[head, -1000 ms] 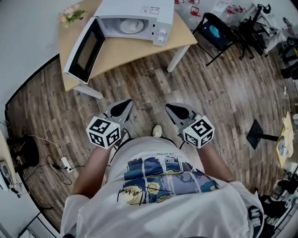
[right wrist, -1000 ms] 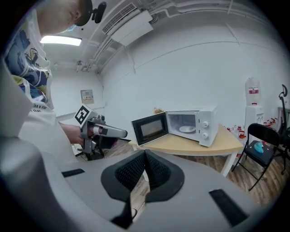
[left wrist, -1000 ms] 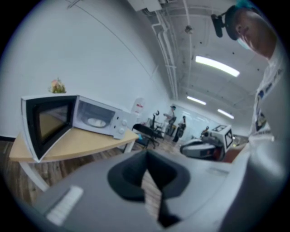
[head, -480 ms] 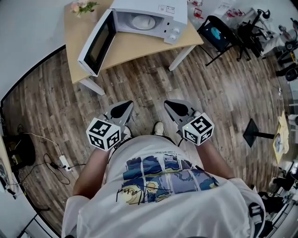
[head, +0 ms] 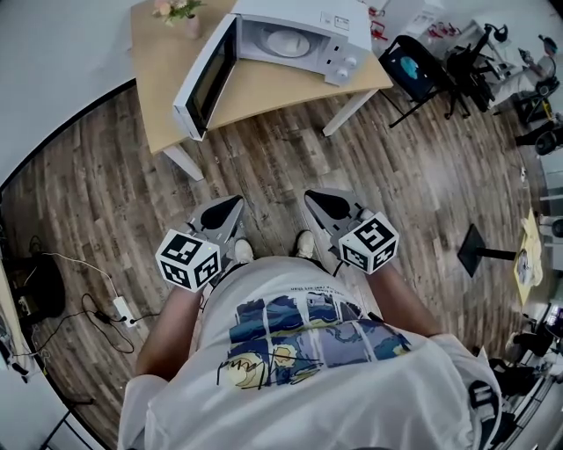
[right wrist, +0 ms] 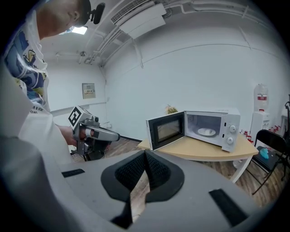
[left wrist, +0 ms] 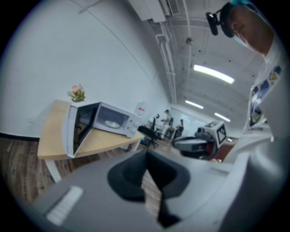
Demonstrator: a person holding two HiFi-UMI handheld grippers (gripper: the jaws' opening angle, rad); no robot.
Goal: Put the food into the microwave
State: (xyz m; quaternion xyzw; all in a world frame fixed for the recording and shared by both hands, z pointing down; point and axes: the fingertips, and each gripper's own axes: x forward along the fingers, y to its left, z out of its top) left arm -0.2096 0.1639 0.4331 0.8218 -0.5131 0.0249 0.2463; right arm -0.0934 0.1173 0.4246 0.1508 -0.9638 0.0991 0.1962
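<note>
A white microwave [head: 295,39] stands on a light wooden table [head: 158,79] ahead of me, its door [head: 207,83] swung wide open to the left. A white turntable plate [head: 286,39] lies inside it. My left gripper [head: 236,202] and right gripper [head: 310,195] are held side by side over the wood floor, short of the table, both shut with nothing between the jaws. The left gripper view shows its own shut gripper [left wrist: 146,159] and the microwave [left wrist: 106,121]. The right gripper view shows its own shut gripper [right wrist: 145,156] and the microwave [right wrist: 206,127]. No food item shows in any view.
A small flower vase [head: 180,10] sits at the table's back corner. A black chair [head: 409,66] stands right of the table. Cables and a power strip [head: 119,308] lie on the floor at left. A black stand base [head: 484,255] is at right.
In the head view the table and microwave have slid to the right. Both grippers stay shut and empty in front of my body, moving along with me.
</note>
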